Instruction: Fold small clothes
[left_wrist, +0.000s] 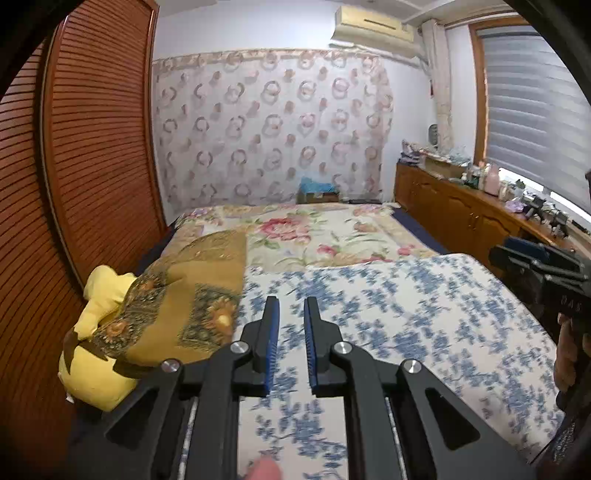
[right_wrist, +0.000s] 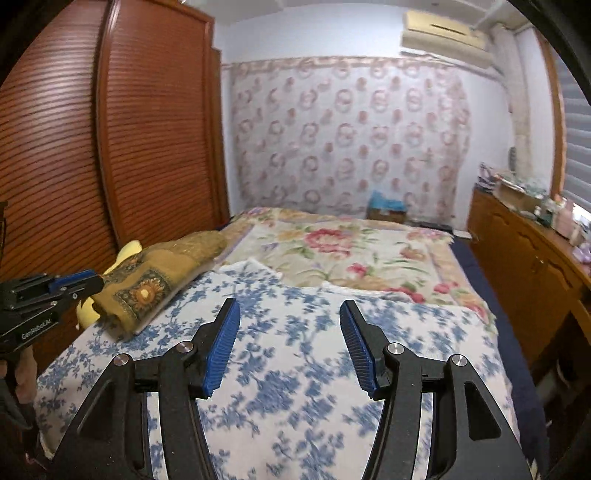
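No small garment shows in either view. A bed with a blue-and-white floral cover (left_wrist: 406, 317) (right_wrist: 295, 369) fills the foreground. My left gripper (left_wrist: 291, 306) hovers over it, its blue-padded jaws a narrow gap apart and holding nothing; it also shows at the left edge of the right wrist view (right_wrist: 55, 291). My right gripper (right_wrist: 290, 310) is wide open and empty above the cover; it shows at the right edge of the left wrist view (left_wrist: 535, 266).
A mustard patterned cloth (left_wrist: 184, 295) (right_wrist: 159, 280) lies over a yellow pillow (left_wrist: 99, 291) at the bed's left. A pink floral blanket (left_wrist: 325, 236) covers the far half. Brown louvred wardrobe doors (left_wrist: 92, 147) stand left; a cluttered wooden cabinet (left_wrist: 461, 206) stands right.
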